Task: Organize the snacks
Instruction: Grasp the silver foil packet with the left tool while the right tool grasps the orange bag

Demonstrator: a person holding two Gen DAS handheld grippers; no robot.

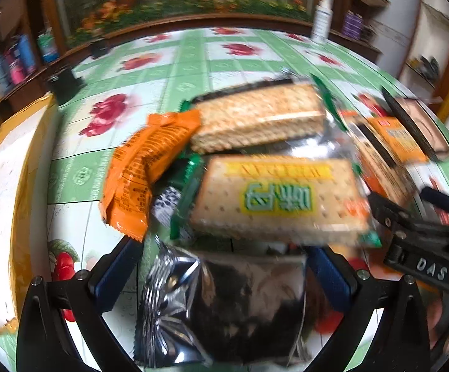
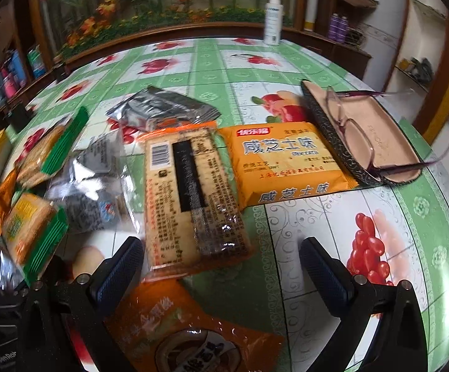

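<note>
In the left wrist view, the left gripper [image 1: 224,279] stands with jaws spread, and a silver foil packet [image 1: 224,307] lies between them at the bottom centre, not yet clamped. Just beyond, mid-frame, sits a cracker pack [image 1: 281,197] with green print, its long axis running left to right across the jaw line. An orange wrapper [image 1: 143,167] lies at centre left, and a second cracker pack [image 1: 255,117] lies further up.

In the right wrist view, the right gripper [image 2: 221,266] is likewise released, grasping nothing. A long biscuit pack [image 2: 193,198] extends away from the jaws (long axis near to far), its near end between the fingertips. An orange biscuit bag [image 2: 283,164] lies beyond at upper right, touching a glasses case [image 2: 339,142].

Judgement: the right gripper is nearer the long biscuit pack; the left is nearer the foil packet.
</note>
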